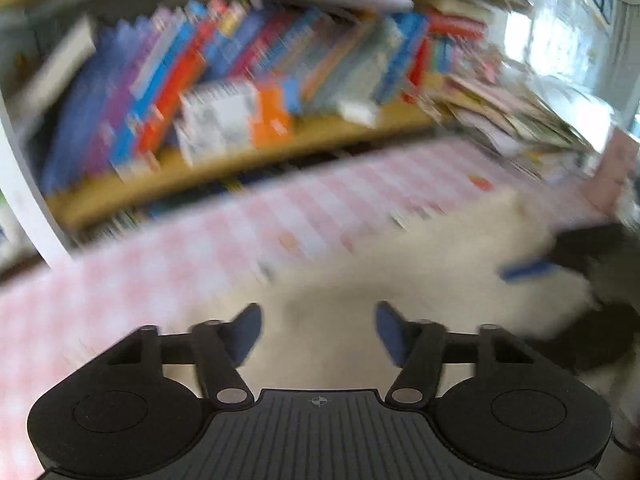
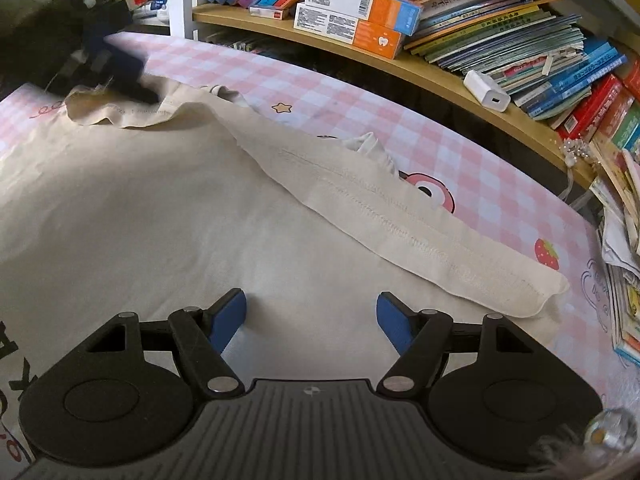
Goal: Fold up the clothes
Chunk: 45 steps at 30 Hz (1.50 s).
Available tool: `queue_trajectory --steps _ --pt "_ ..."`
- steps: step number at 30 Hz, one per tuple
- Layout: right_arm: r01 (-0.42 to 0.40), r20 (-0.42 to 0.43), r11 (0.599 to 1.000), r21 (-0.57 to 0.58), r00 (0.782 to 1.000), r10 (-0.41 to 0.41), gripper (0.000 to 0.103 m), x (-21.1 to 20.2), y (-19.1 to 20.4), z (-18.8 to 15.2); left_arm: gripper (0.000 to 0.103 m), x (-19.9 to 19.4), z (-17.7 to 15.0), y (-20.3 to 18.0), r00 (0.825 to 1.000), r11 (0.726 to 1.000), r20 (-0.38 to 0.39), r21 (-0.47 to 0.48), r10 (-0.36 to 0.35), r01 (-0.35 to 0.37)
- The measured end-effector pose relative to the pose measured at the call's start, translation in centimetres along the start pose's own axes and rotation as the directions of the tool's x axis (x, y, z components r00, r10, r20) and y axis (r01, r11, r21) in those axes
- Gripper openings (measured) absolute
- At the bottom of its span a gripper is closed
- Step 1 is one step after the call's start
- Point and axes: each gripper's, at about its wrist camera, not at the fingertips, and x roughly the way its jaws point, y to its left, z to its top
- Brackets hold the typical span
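Note:
A cream cloth item (image 2: 160,208) lies spread on the pink checked tablecloth (image 2: 500,184), its stitched hem folded over along the far side (image 2: 400,224). My right gripper (image 2: 312,316) is open and empty just above the cloth. My left gripper (image 1: 318,330) is open and empty over the same cream cloth (image 1: 400,272); its view is motion-blurred. The left gripper also shows in the right wrist view (image 2: 108,68) at the cloth's far left corner, blurred. The right gripper shows at the right edge of the left wrist view (image 1: 580,256).
A wooden shelf (image 2: 440,76) packed with books runs behind the table. Orange and white boxes (image 2: 360,12) and a white charger (image 2: 486,90) sit on it. Stacked papers and books (image 2: 624,264) crowd the table's right end.

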Motion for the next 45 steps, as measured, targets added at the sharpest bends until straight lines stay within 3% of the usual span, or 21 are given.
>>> queue_trajectory --steps 1,4,9,12,16,18,21,23,27,30,35,37,40,42,43,45 --pt "-0.001 -0.001 1.000 -0.001 1.000 0.001 0.070 0.0 0.0 0.0 0.033 0.6 -0.4 -0.1 1.000 1.000 -0.023 -0.008 -0.001 0.001" --pt "0.003 0.000 1.000 -0.006 1.000 -0.003 0.070 0.0 0.1 0.0 0.025 2.3 -1.2 0.4 0.997 0.998 -0.073 -0.065 -0.004 -0.001" --pt "0.009 0.001 1.000 -0.009 1.000 -0.009 0.070 0.0 0.2 -0.1 0.024 4.9 0.7 4.4 0.997 0.971 -0.070 -0.238 0.023 -0.039" --pt "0.007 0.001 1.000 -0.005 1.000 -0.007 0.070 0.0 0.2 -0.1 0.024 5.8 2.8 7.0 0.993 0.958 -0.050 -0.260 0.109 -0.118" --pt "-0.005 -0.002 1.000 0.009 1.000 0.005 0.070 0.0 0.0 -0.2 0.027 5.4 4.5 9.0 0.955 0.928 -0.017 -0.232 0.296 -0.292" --pt "-0.007 -0.002 1.000 0.013 1.000 0.007 0.070 0.0 -0.1 -0.2 0.027 3.9 4.4 9.6 0.945 0.915 0.023 -0.261 0.325 -0.308" --pt "-0.015 -0.003 1.000 0.023 1.000 0.015 0.070 0.0 -0.1 -0.2 0.027 1.1 3.2 9.5 0.954 0.926 0.110 -0.294 0.278 -0.236" --pt "-0.022 -0.004 0.999 0.029 1.000 0.022 0.070 0.1 -0.3 -0.2 0.027 -0.7 1.7 8.9 0.969 0.947 0.145 -0.285 0.199 -0.151" --pt "-0.034 -0.006 0.998 0.043 0.999 0.034 0.070 0.2 -0.5 -0.2 0.027 -2.3 -2.0 7.9 0.990 0.959 0.098 -0.272 0.104 -0.074" --pt "-0.032 -0.007 0.999 0.015 0.999 0.032 0.070 0.2 -0.4 -0.1 0.026 -1.9 -4.9 8.5 0.996 0.941 0.031 -0.332 0.083 -0.068" --pt "0.004 -0.019 0.996 -0.092 1.000 -0.006 0.068 -1.5 0.3 -0.7 0.027 -0.7 -5.7 10.6 0.990 0.915 -0.002 -0.380 0.142 -0.132" --pt "-0.014 -0.033 0.997 -0.078 0.999 0.012 0.067 -2.8 0.1 -1.8 0.027 -0.5 -5.7 12.4 0.978 0.875 -0.026 -0.442 0.206 -0.197" --pt "0.010 -0.047 1.000 0.008 0.999 -0.010 0.064 -4.8 -1.1 -4.2 0.027 -1.3 -6.2 14.7 0.967 0.805 -0.008 -0.553 0.254 -0.216" --pt "0.029 -0.057 0.997 0.066 0.998 -0.025 0.060 -6.1 -1.9 -5.8 0.028 -2.0 -6.4 14.4 0.959 0.785 -0.012 -0.571 0.284 -0.239" --pt "0.038 -0.062 0.995 0.095 0.998 -0.032 0.059 -6.7 -2.3 -6.5 0.031 -2.5 -6.5 13.7 0.951 0.787 -0.017 -0.556 0.310 -0.267" --pt "0.057 -0.074 0.987 0.152 0.996 -0.046 0.057 -8.1 -3.1 -8.1 0.034 -3.5 -6.6 11.1 0.956 0.833 0.011 -0.494 0.292 -0.249"
